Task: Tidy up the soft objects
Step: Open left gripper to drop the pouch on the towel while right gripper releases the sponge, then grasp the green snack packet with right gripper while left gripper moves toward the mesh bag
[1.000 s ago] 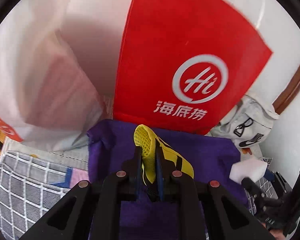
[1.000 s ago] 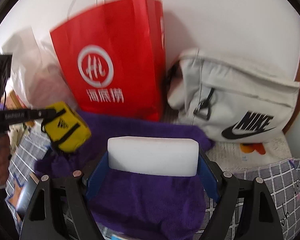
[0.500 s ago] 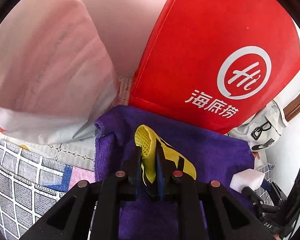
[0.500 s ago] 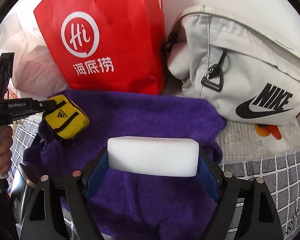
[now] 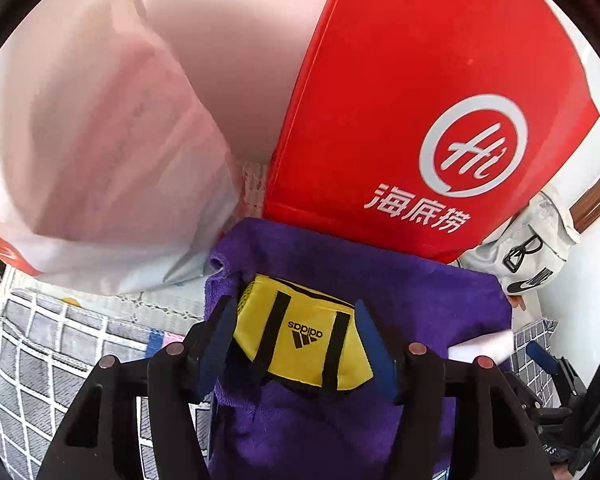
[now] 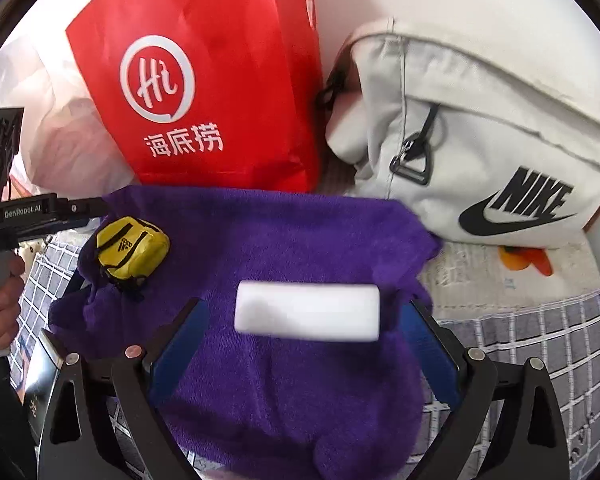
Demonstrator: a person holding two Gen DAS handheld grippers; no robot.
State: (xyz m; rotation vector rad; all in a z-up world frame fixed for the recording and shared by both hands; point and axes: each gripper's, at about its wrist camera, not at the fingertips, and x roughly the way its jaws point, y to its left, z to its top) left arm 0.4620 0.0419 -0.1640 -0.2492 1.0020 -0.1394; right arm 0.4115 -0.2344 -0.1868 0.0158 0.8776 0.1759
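On the purple towel (image 6: 284,240), we see the blurred white sponge (image 6: 307,312) between the right gripper's (image 6: 306,340) spread jaws, untouched; yellow pouch (image 5: 300,332) lies between the left gripper's (image 5: 300,340) wide jaws.

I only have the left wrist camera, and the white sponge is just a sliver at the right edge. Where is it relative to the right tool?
Observer: The white sponge lies on the purple towel between the right tool's open fingers, touching neither.
Operator: And my yellow pouch, seen from that side?
Observer: The yellow pouch rests on the towel's left part, well apart from the sponge.
Operator: Anything behind the left tool I can't see?
Observer: A bare hand grips the left tool's handle at the frame's left edge.
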